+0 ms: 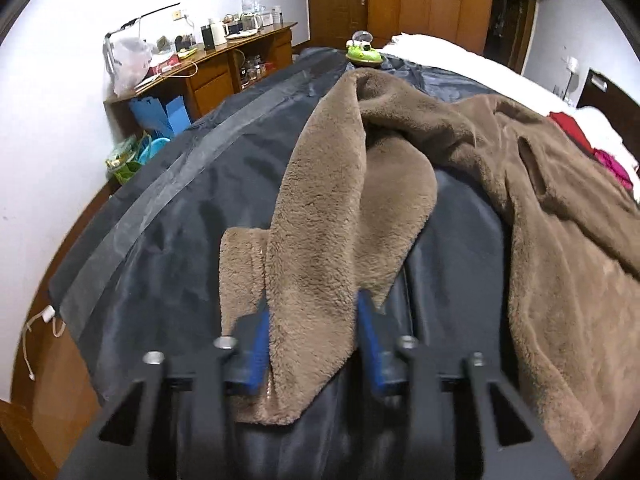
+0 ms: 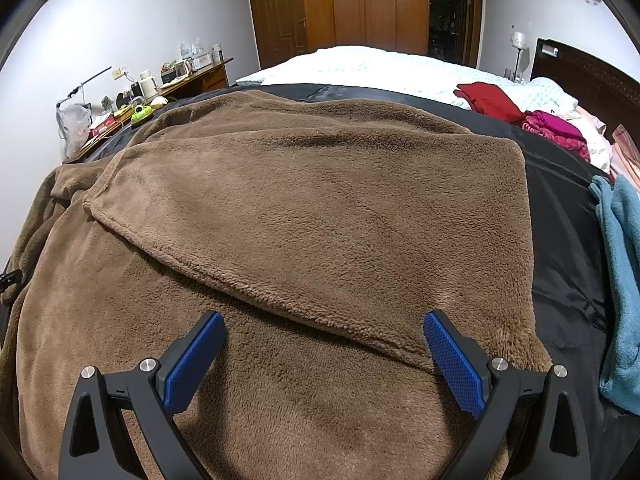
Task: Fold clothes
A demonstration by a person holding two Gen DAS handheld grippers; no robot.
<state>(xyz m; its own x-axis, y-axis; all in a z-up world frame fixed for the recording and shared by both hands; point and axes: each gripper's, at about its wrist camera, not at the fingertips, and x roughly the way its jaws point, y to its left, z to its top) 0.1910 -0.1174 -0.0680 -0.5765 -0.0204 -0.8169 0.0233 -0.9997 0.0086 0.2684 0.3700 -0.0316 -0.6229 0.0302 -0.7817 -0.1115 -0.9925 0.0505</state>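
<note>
While the brown fleece garment [image 2: 304,216] covered most of the dark sheet [image 1: 168,240] on the bed, other things crowded the edges. Far ahead of the left tongs [image 1: 312,312], a green toy [image 1: 363,55] sat on the sheet just past the fleece's far end. To their left stood a wooden desk [image 1: 224,68] against the wall, loaded with a kettle, jars and a plastic bag, and below it a blue folder and a green basket sat on the floor. Off to the right of the right tongs [image 2: 324,332], a teal towel [image 2: 620,280] lay at the sheet's edge, with a pink garment [image 2: 556,130] and a red garment [image 2: 488,98] farther ahead on the white bedding [image 2: 380,66]. A wooden wardrobe [image 2: 360,4] filled the far wall. Nothing stood between either pair of tongs and the fleece.

The left tongs were closed on a long strip of the fleece, a sleeve by its look, which passed between the blue pads [image 1: 258,340] and ran forward away from them; its loose end hung down in front of the pads over the sheet. The right tongs hung wide open just above the body of the garment, gripping nothing. A folded-over flap lay directly ahead of them, its slanted edge running between and just beyond the two fingertips [image 2: 440,328].
</note>
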